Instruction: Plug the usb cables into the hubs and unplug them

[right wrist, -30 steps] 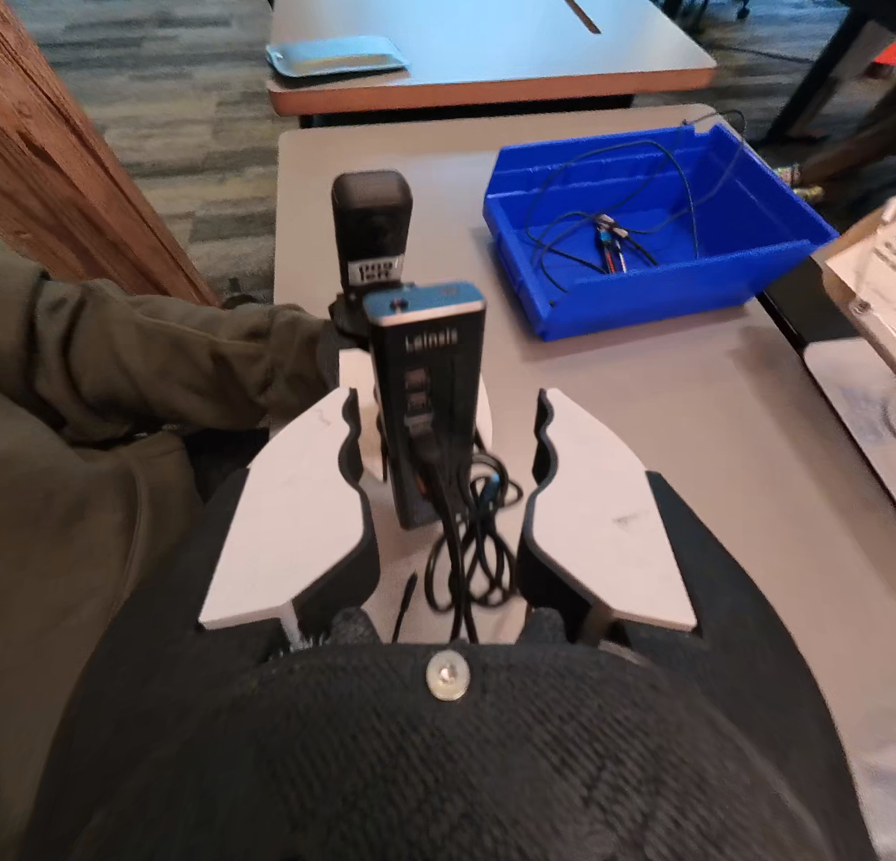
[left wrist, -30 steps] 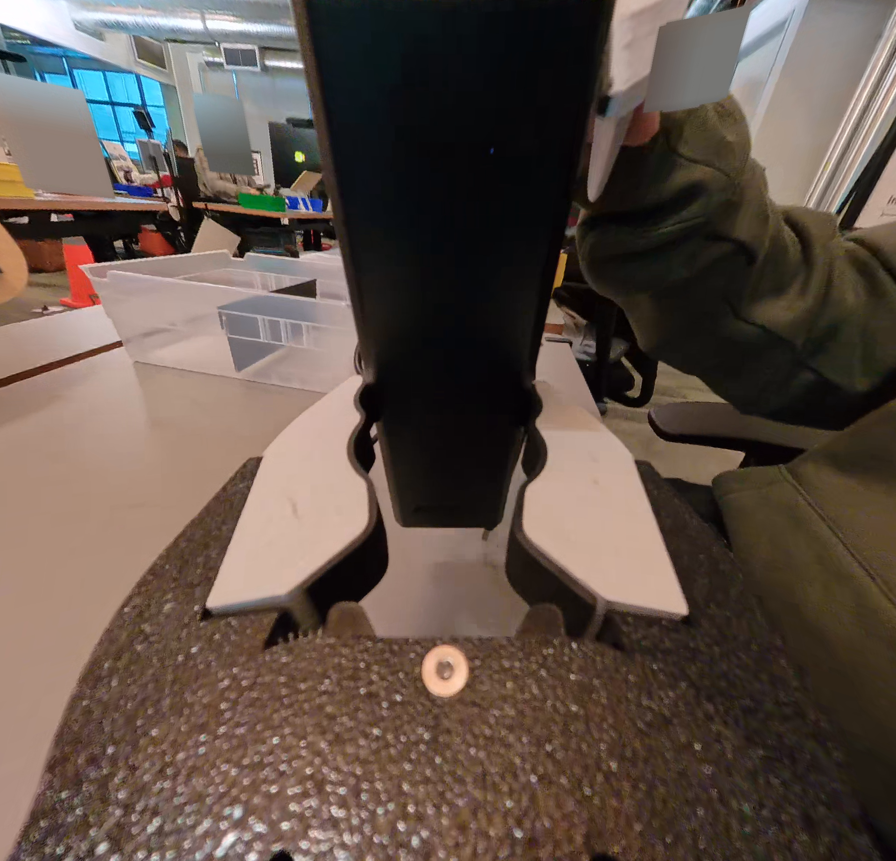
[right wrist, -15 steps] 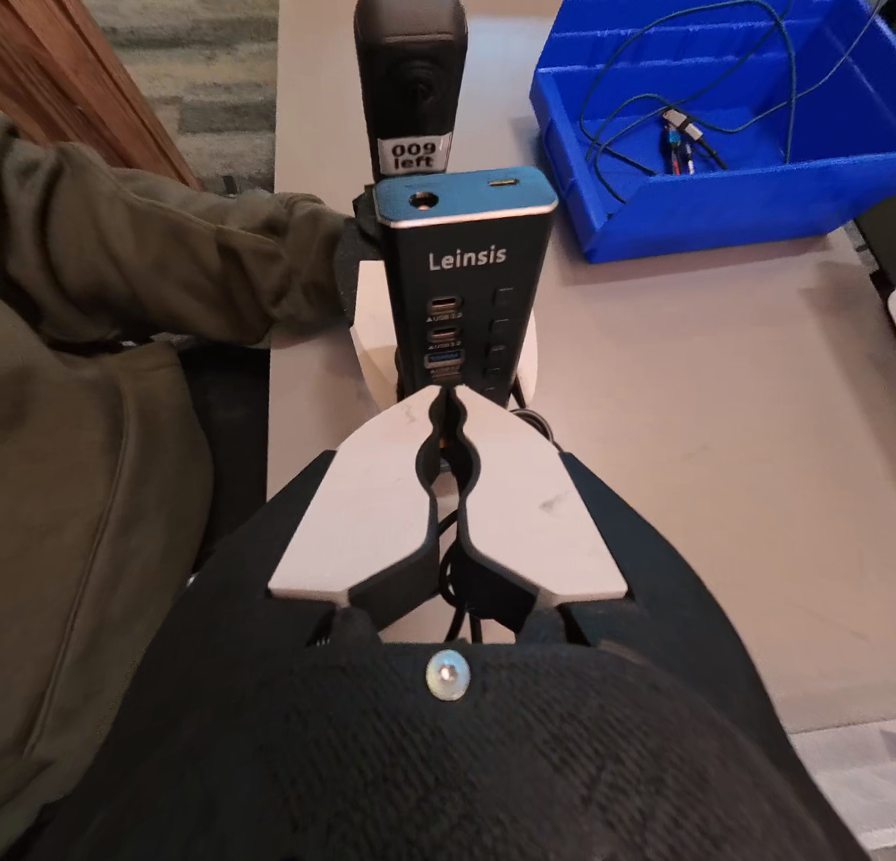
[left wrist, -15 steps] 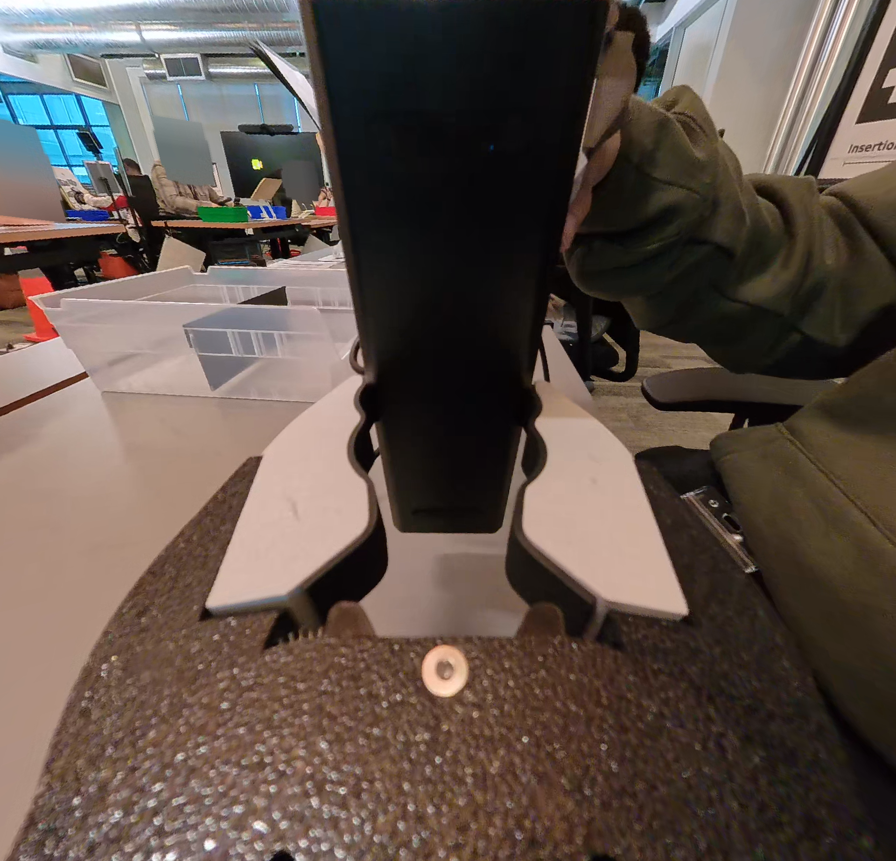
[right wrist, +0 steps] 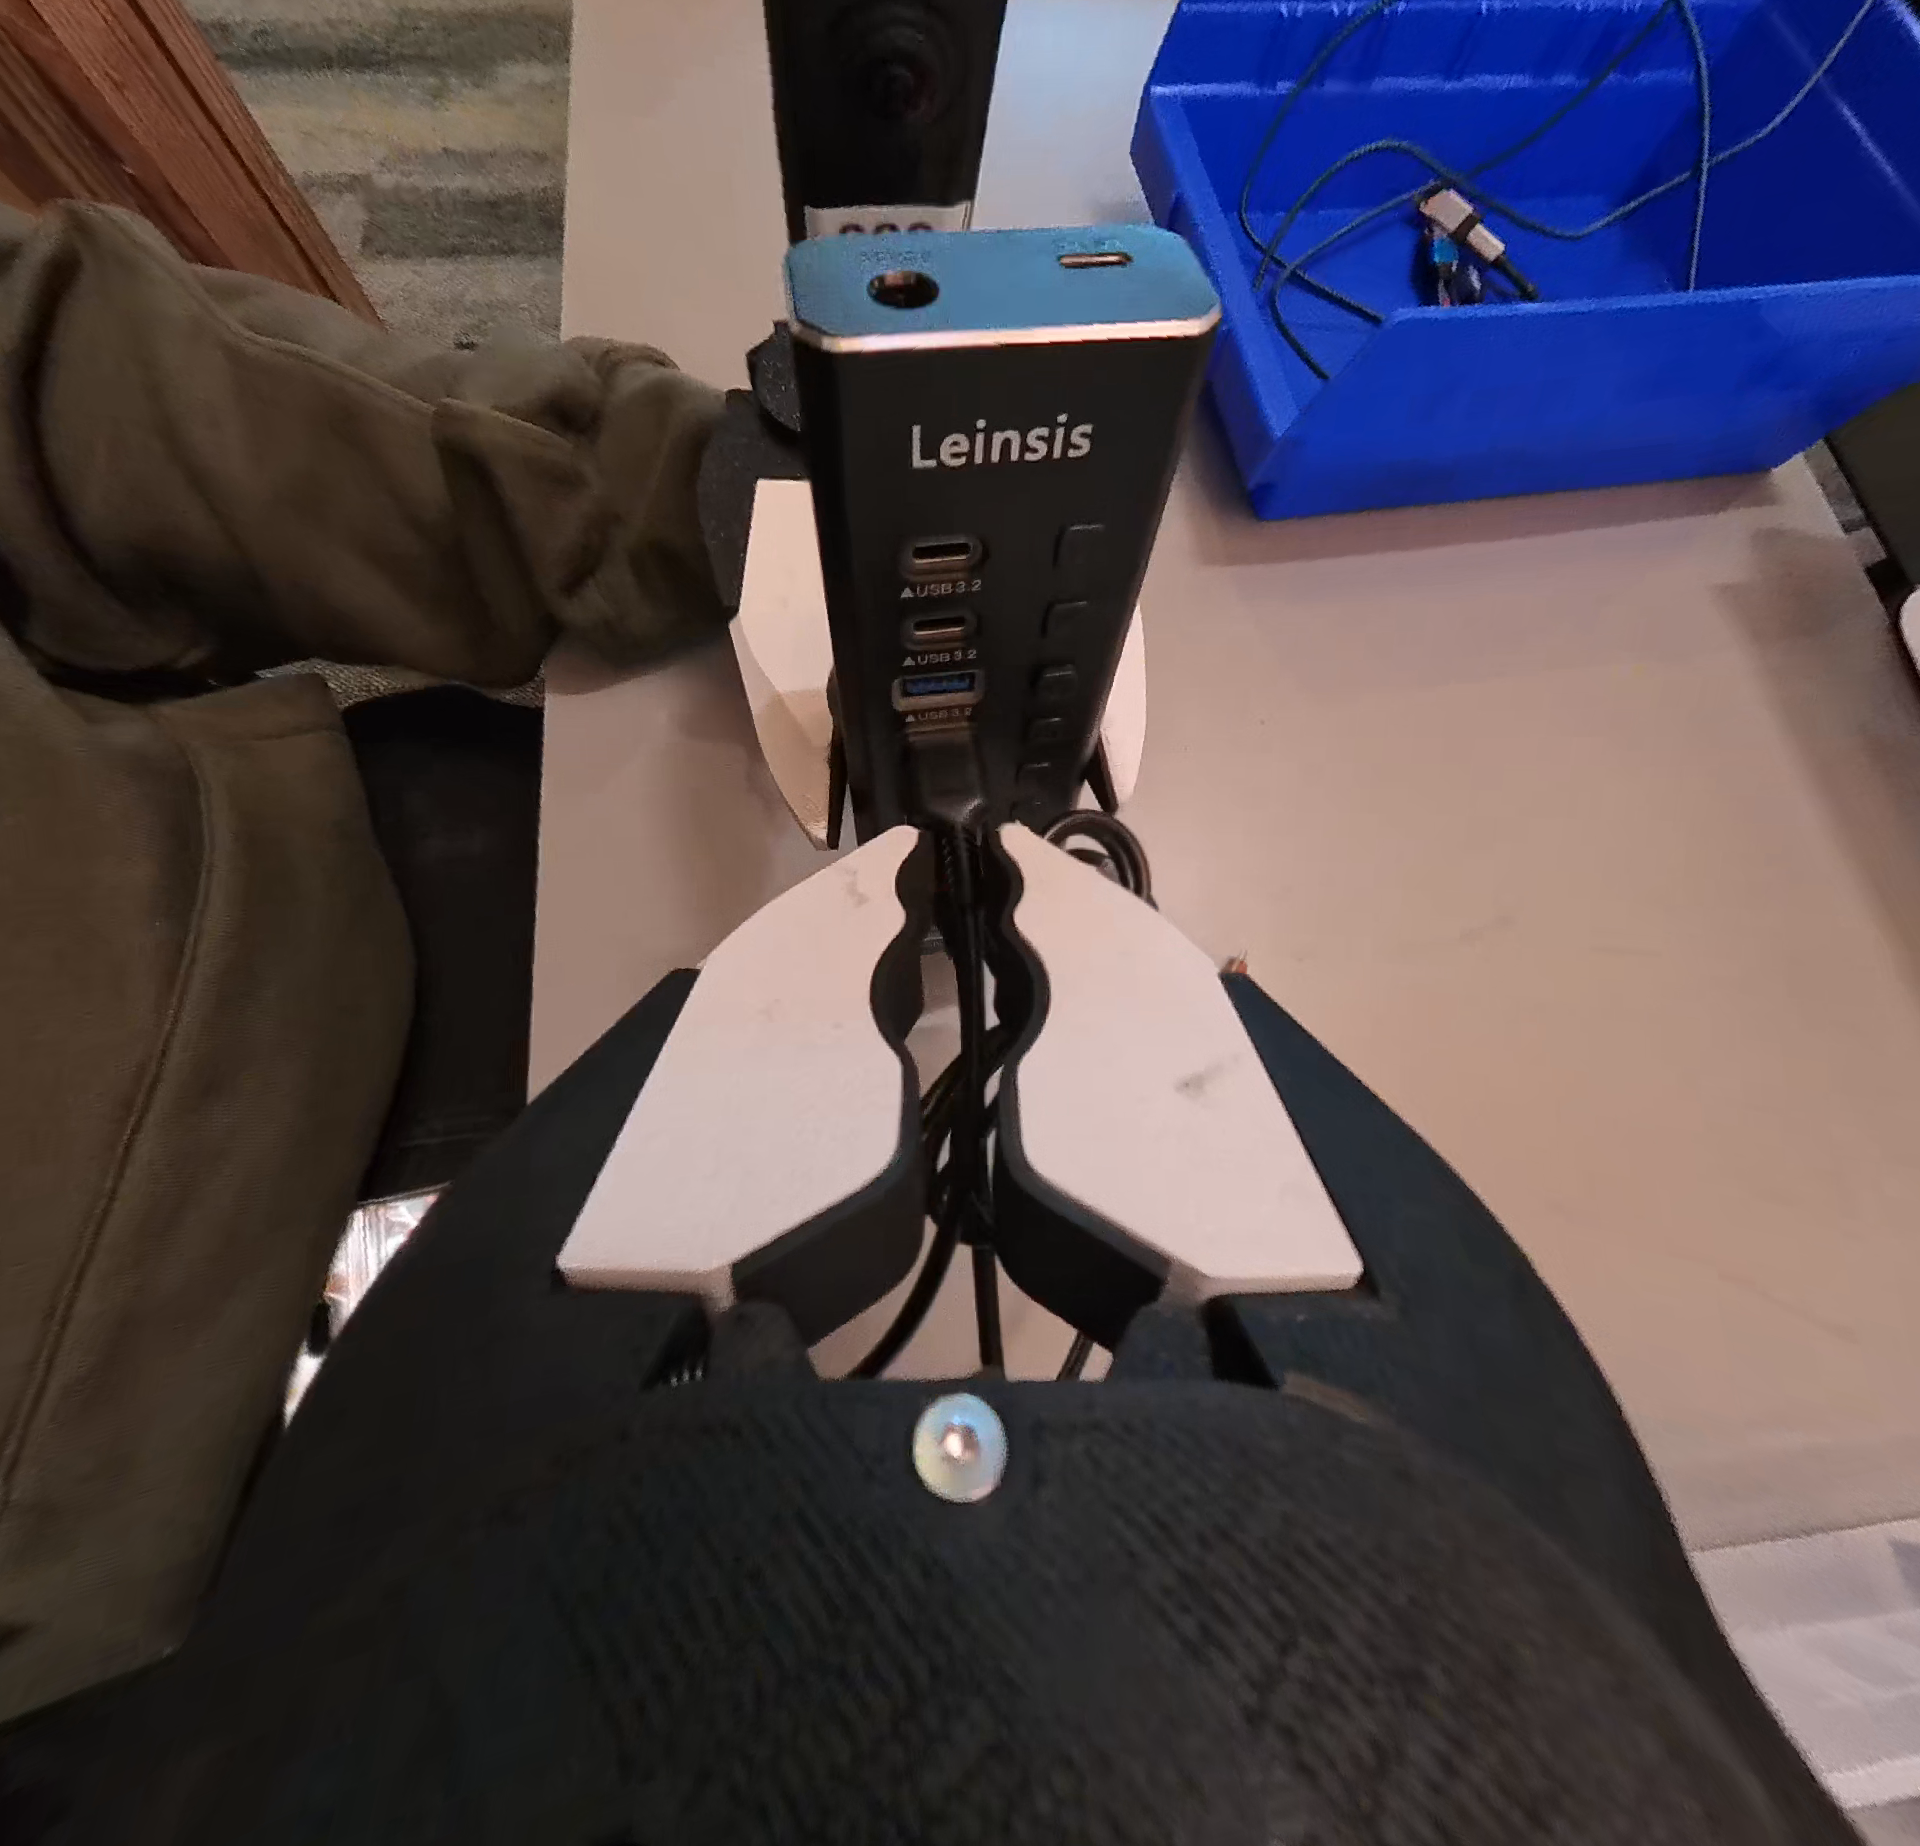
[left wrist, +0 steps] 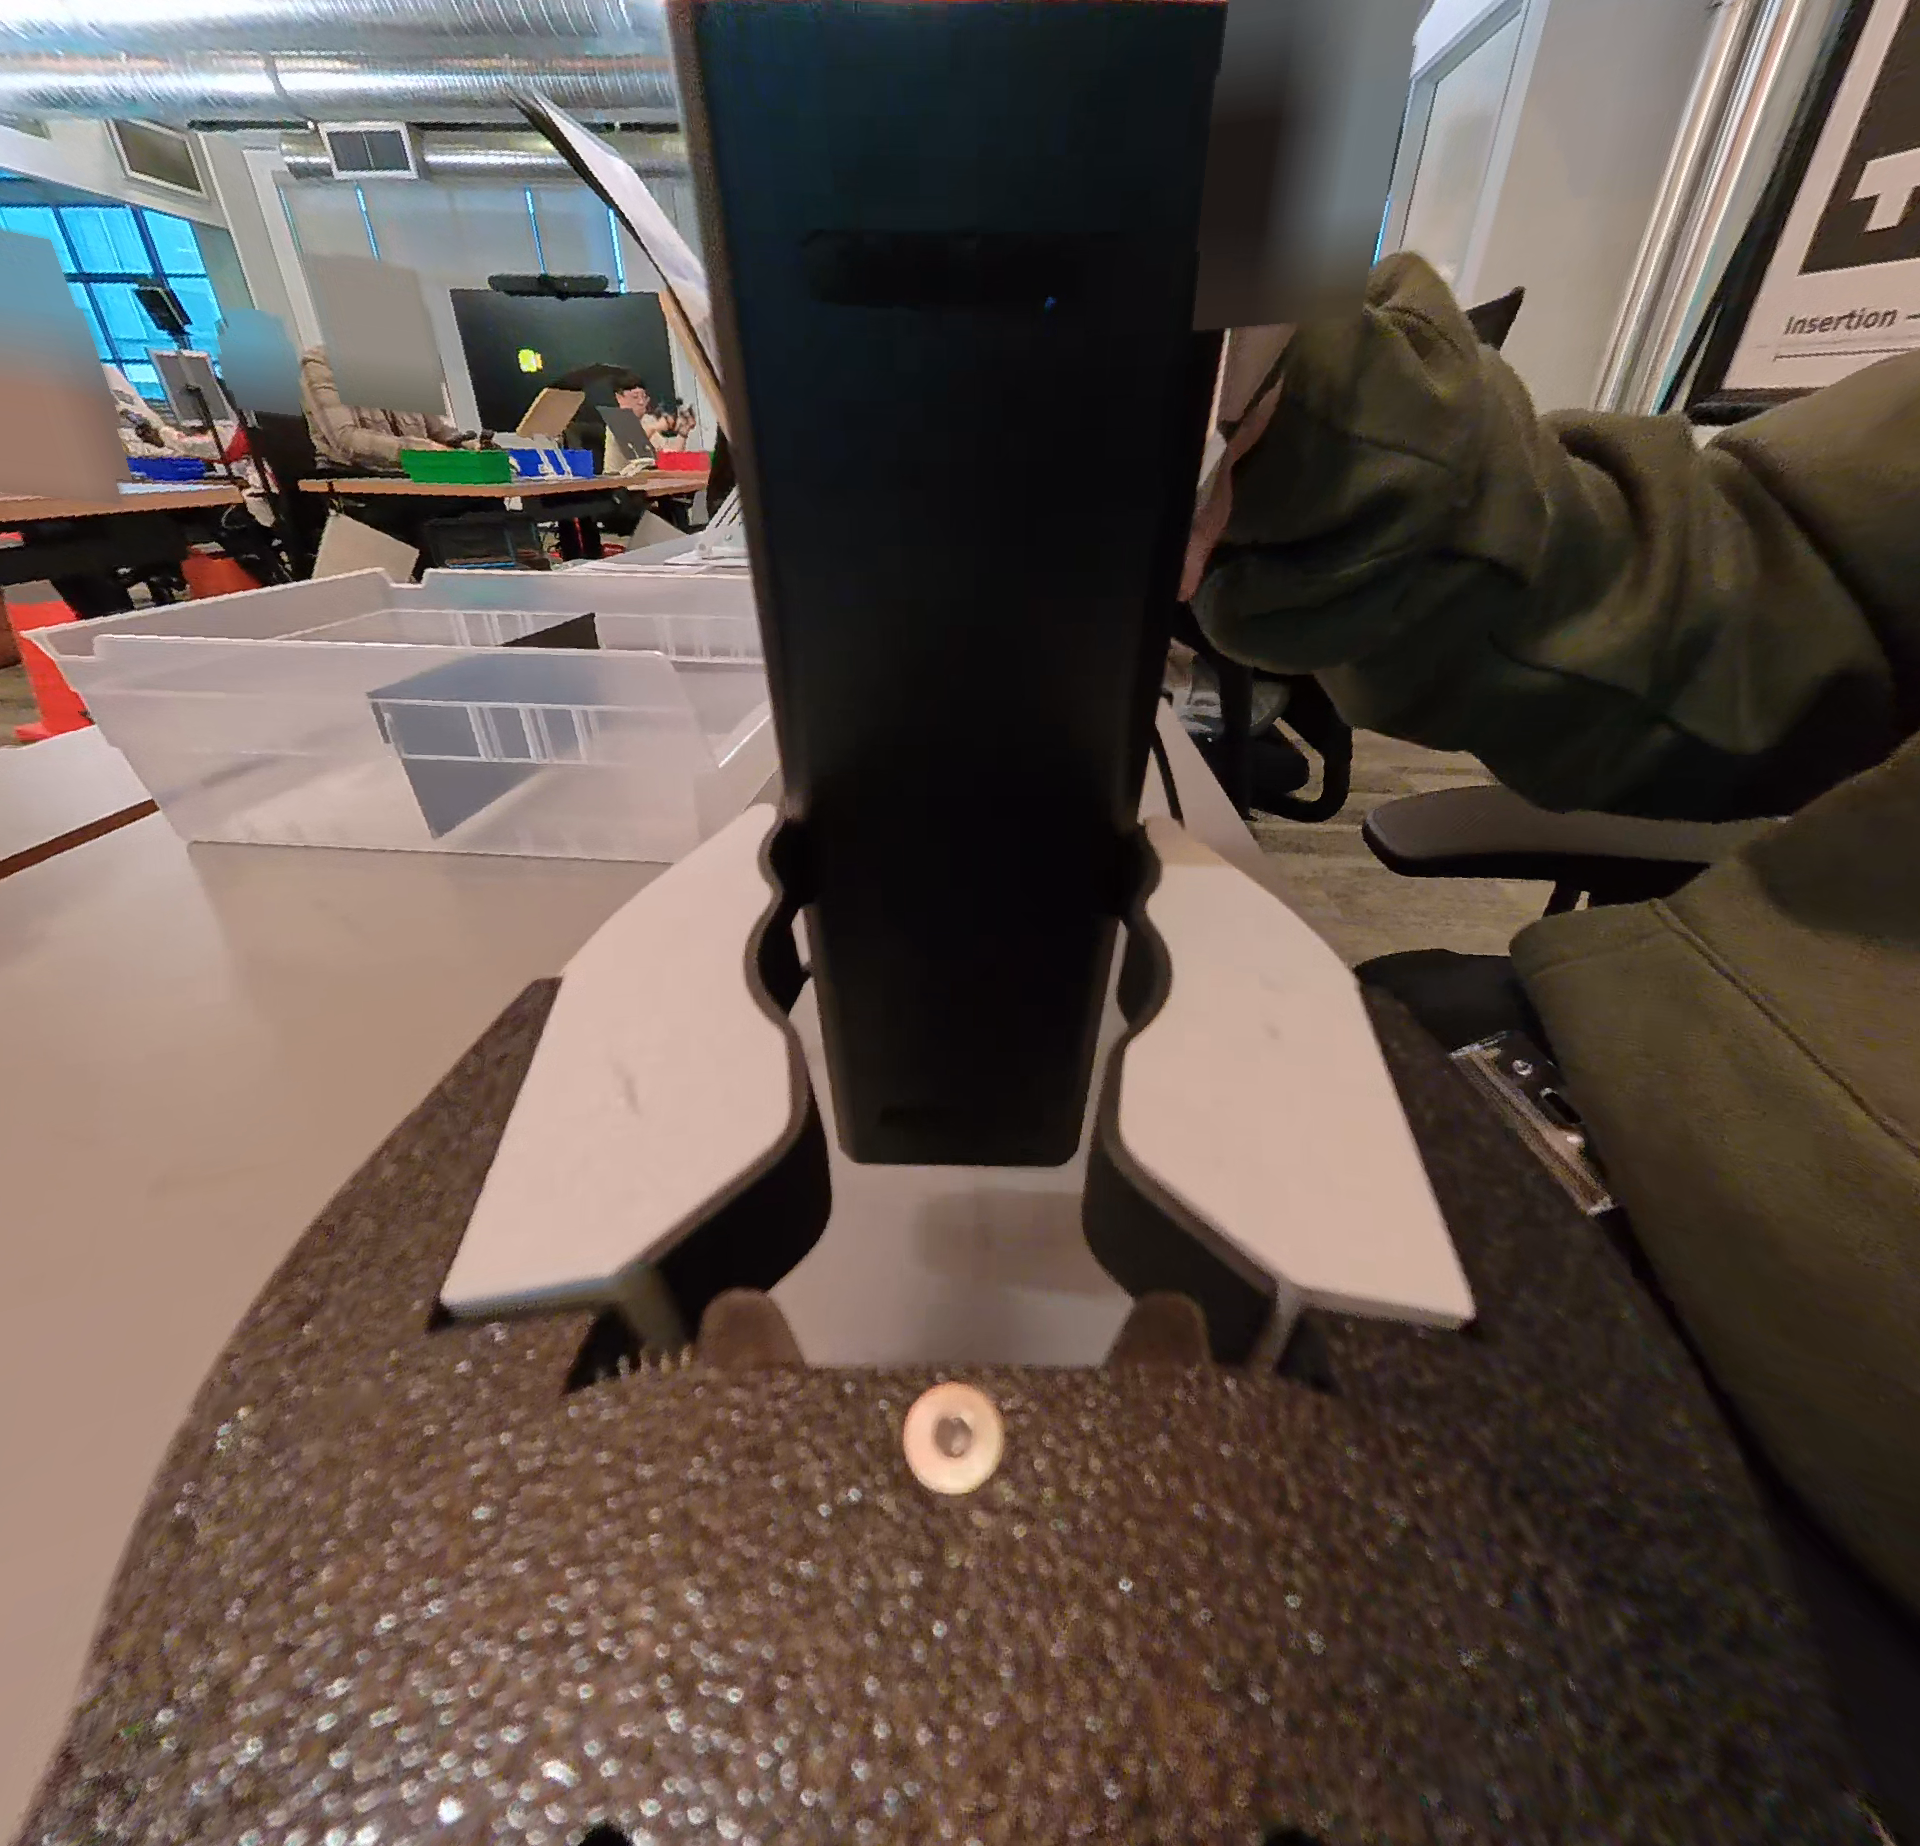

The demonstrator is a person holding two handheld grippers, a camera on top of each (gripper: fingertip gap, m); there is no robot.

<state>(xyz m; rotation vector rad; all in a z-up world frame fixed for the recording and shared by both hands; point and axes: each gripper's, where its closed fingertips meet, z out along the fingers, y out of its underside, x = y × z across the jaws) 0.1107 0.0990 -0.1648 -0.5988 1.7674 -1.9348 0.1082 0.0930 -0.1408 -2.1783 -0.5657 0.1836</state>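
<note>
A black USB hub (left wrist: 956,549) stands upright in my left gripper (left wrist: 958,840), which is shut on its lower sides. In the right wrist view the hub's port face (right wrist: 997,508) shows, with a black plug (right wrist: 945,773) seated in a lower port. My right gripper (right wrist: 961,840) is shut on the black USB cable (right wrist: 951,903) just below that plug. The cable runs down between the fingers and loops on the table. The left gripper's white fingers (right wrist: 779,726) show on either side of the hub's base.
A blue bin (right wrist: 1558,394) holding thin cables (right wrist: 1455,238) sits at the back right of the grey table (right wrist: 1455,861). A clear plastic bin (left wrist: 312,716) stands behind the hub. Olive sleeves (left wrist: 1507,570) and a chair armrest (left wrist: 1507,840) are close by. Only a small space, under 4 cm, lies between the two pairs of fingers.
My right gripper went from open to shut on the cable and moved in closer to the hub. The left gripper kept its hold on the hub, shifting only slightly.
</note>
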